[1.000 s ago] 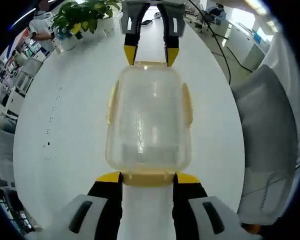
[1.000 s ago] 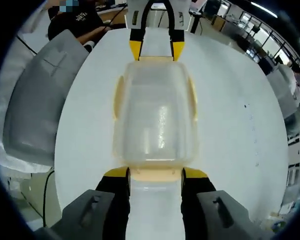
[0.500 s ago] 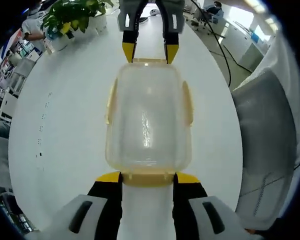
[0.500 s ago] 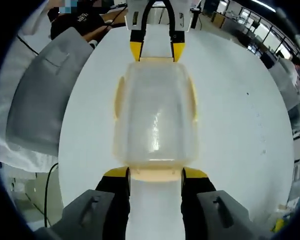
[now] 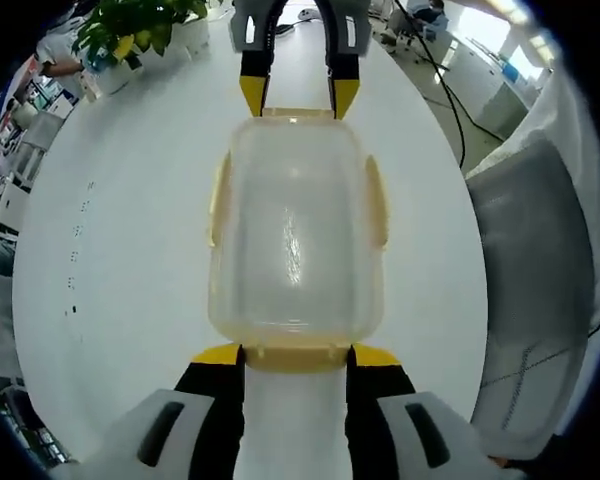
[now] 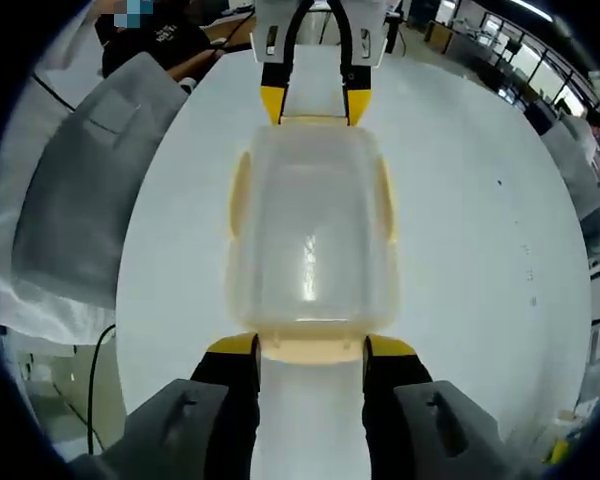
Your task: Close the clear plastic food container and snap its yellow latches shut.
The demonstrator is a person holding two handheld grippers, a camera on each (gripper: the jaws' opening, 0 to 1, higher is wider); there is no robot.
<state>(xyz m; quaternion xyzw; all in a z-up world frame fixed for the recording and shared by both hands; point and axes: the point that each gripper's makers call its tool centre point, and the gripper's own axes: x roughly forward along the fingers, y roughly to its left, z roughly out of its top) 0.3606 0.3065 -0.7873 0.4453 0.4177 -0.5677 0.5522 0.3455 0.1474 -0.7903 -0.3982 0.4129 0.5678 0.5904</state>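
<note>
Room: an office or lab space; a white table [image 5: 130, 250] carries the work, with a potted plant [image 5: 145, 25] at its far edge beyond the container and a grey chair [image 5: 540, 290] beside it.
Container place: the clear container [image 5: 295, 235] sits on the table, between the two grippers, end to end with both.
Left gripper pose: the left gripper [image 5: 295, 355] reaches in low from the near end of the container in the left gripper view, jaws spread apart, one yellow tip at each side of the near yellow latch [image 5: 295, 355].
Right gripper pose: the right gripper [image 6: 310, 347] comes from the opposite end, seen at the top of the left gripper view, and is likewise spread, its tips on both sides of the other end latch [image 6: 310, 350].
Grip: whether the tips press on the end latches or just touch them cannot be told.
Container look: clear, rounded, with the lid on top; it looks empty, and light glints off the lid.
Side latches: a yellow latch [image 5: 220, 200] lies along each long side of the container, folded against the wall.
Background: a person in dark clothes [image 6: 165, 45] sits beyond the table in the right gripper view.
</note>
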